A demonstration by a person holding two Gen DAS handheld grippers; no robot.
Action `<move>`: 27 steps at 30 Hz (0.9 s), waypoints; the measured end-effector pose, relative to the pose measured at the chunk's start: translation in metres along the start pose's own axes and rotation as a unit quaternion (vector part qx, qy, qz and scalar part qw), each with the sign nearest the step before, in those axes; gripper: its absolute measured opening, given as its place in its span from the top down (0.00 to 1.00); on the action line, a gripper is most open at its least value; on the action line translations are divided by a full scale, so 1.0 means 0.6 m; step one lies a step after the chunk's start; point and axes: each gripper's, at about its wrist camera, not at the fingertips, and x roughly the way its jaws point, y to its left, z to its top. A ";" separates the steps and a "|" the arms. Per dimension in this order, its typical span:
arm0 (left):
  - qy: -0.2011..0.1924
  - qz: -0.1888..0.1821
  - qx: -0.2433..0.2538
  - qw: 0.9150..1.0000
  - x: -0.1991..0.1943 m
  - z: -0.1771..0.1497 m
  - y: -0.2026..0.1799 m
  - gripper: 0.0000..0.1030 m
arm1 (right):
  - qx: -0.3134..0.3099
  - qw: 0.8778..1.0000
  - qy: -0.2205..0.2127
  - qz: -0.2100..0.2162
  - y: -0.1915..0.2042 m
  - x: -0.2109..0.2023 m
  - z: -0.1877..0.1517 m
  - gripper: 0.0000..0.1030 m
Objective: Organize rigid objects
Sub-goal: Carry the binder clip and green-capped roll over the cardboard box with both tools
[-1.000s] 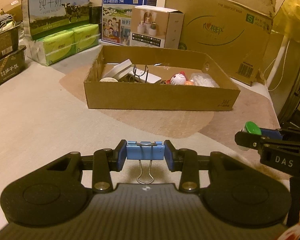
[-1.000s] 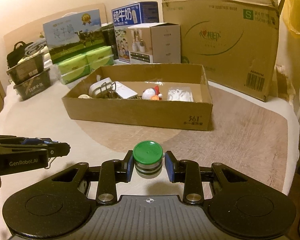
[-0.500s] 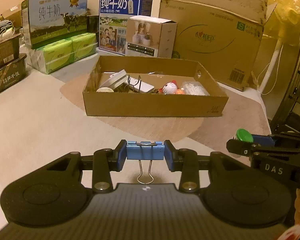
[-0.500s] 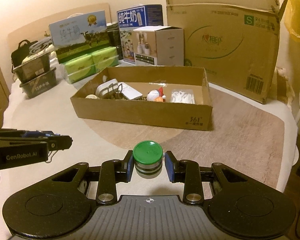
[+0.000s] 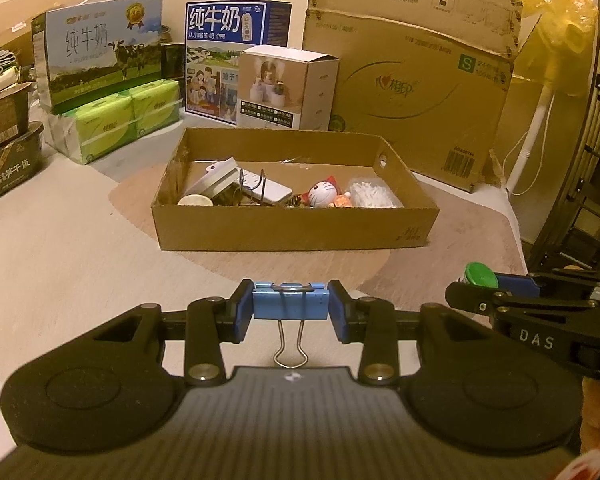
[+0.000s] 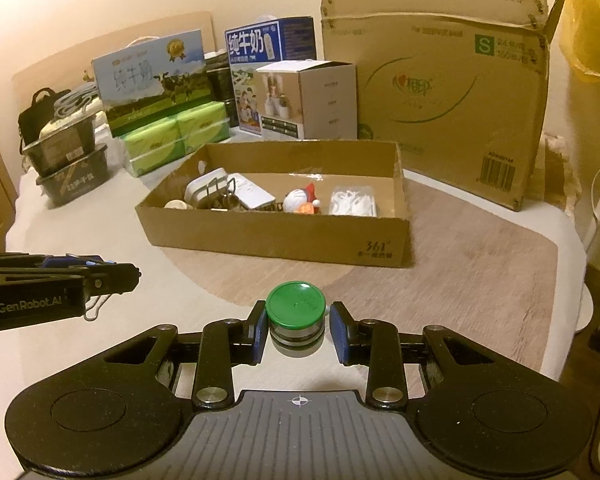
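Blue binder clip [image 5: 289,301] with silver wire handles, green cap on the small jar [image 6: 295,306]. Plain brown cardboard box [image 5: 292,229] on a beige-and-tan surface [image 5: 60,240]; behind it, green tissue packs [image 5: 116,120].

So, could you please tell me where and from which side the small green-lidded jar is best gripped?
Grip the green-lidded jar across its round body just under the lid, coming level from the near side. It stands upright, and the lid overhangs the sides, so pads below the rim cannot slip upward. The right hand-held gripper is shut on it this way, short of the cardboard box.
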 end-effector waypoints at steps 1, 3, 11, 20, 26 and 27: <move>0.000 0.000 0.001 1.000 0.001 0.002 0.000 0.66 | 0.000 1.000 0.000 0.000 -0.001 0.000 0.001 0.68; 0.000 -0.002 0.001 1.000 0.002 0.006 -0.001 0.66 | 0.001 1.000 0.000 -0.002 -0.004 0.002 0.005 0.68; 0.000 -0.007 0.008 1.000 0.012 0.023 -0.008 0.66 | 0.001 1.000 0.001 -0.006 -0.019 0.008 0.020 0.68; -0.001 -0.016 0.014 1.000 0.030 0.054 -0.010 0.66 | -0.007 1.000 0.000 -0.011 -0.037 0.022 0.050 0.68; -0.002 -0.015 0.013 1.000 0.043 0.077 -0.001 0.66 | -0.003 1.000 0.001 -0.003 -0.048 0.036 0.070 0.68; -0.002 -0.014 0.015 1.000 0.045 0.080 0.000 0.66 | -0.003 1.000 0.002 -0.002 -0.050 0.038 0.074 0.68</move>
